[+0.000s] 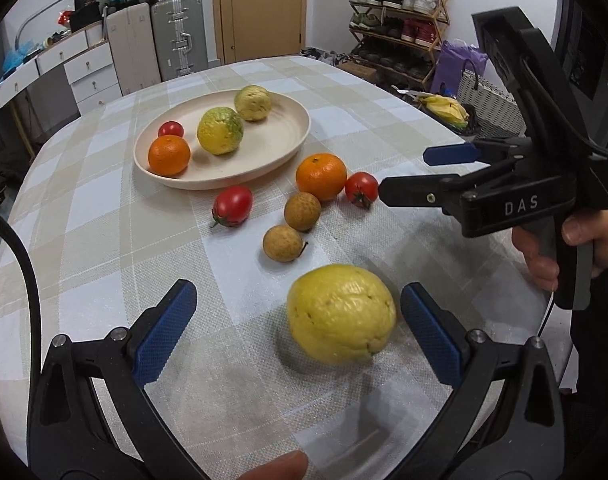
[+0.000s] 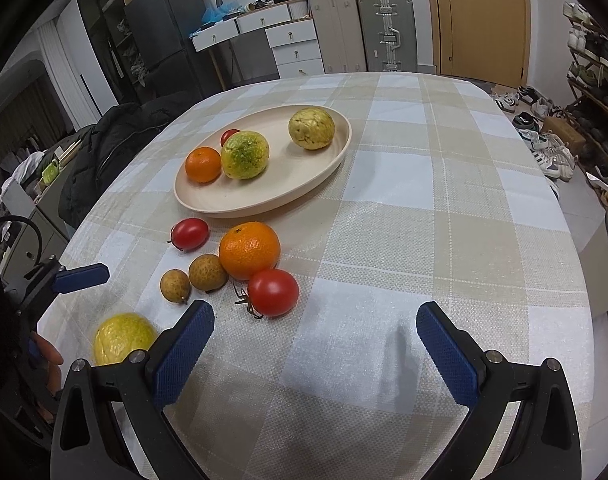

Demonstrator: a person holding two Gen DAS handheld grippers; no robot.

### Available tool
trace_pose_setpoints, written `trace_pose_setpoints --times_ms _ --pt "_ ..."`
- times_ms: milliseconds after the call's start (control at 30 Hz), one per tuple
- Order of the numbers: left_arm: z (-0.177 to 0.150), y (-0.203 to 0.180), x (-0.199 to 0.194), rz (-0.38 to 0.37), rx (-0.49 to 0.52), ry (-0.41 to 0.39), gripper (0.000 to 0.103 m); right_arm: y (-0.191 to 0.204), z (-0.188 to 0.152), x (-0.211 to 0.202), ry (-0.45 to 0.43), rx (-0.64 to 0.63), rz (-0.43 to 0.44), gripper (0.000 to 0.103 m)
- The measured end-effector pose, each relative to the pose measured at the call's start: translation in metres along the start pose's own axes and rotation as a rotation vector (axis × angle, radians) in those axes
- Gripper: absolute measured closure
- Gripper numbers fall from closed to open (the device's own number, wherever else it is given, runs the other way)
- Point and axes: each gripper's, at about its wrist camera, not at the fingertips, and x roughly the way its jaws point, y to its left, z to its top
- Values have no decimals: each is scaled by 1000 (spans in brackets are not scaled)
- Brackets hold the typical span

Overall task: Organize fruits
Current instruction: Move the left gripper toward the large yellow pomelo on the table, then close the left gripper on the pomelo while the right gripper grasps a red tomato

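Note:
A beige plate (image 1: 279, 152) (image 2: 328, 160) holds an orange, a small tomato and two yellow-green fruits. On the checked cloth lie an orange (image 1: 321, 176) (image 2: 249, 250), two tomatoes (image 1: 232, 205) (image 1: 361, 189), two brown longans (image 1: 302, 211) (image 1: 282, 243) and a large yellow fruit (image 1: 341, 313) (image 2: 123, 338). My left gripper (image 1: 299, 332) is open, its jaws on either side of the yellow fruit, which sits close to the right pad. My right gripper (image 2: 316, 348) (image 1: 408, 176) is open and empty, just right of the near tomato (image 2: 272, 292).
The table's far edge faces suitcases, white drawers and a door. A shoe rack (image 1: 400, 24) and a basket with bananas (image 1: 448, 108) stand right of the table. A dark jacket (image 2: 115, 148) lies past the left edge.

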Motion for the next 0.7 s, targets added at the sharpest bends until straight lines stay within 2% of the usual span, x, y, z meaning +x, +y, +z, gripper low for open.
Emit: trace_pose_setpoints --times_ms 67,233,367,467,533,700 --pt "-1 -2 3 -2 17 16 2 0 0 2 5 2 -1 0" --pt "-4 -4 10 -25 31 51 19 1 -2 6 16 0 -1 0" --pt "-5 -6 11 -50 46 59 27 4 -2 9 21 -8 10 0" --pt "-5 -6 10 -83 50 58 37 6 -3 11 23 -14 15 0" --pt "-5 -7 9 -113 52 57 49 8 -3 13 26 -16 24 0" --pt "-6 -10 8 -114 62 50 49 15 -4 17 21 -46 18 1"
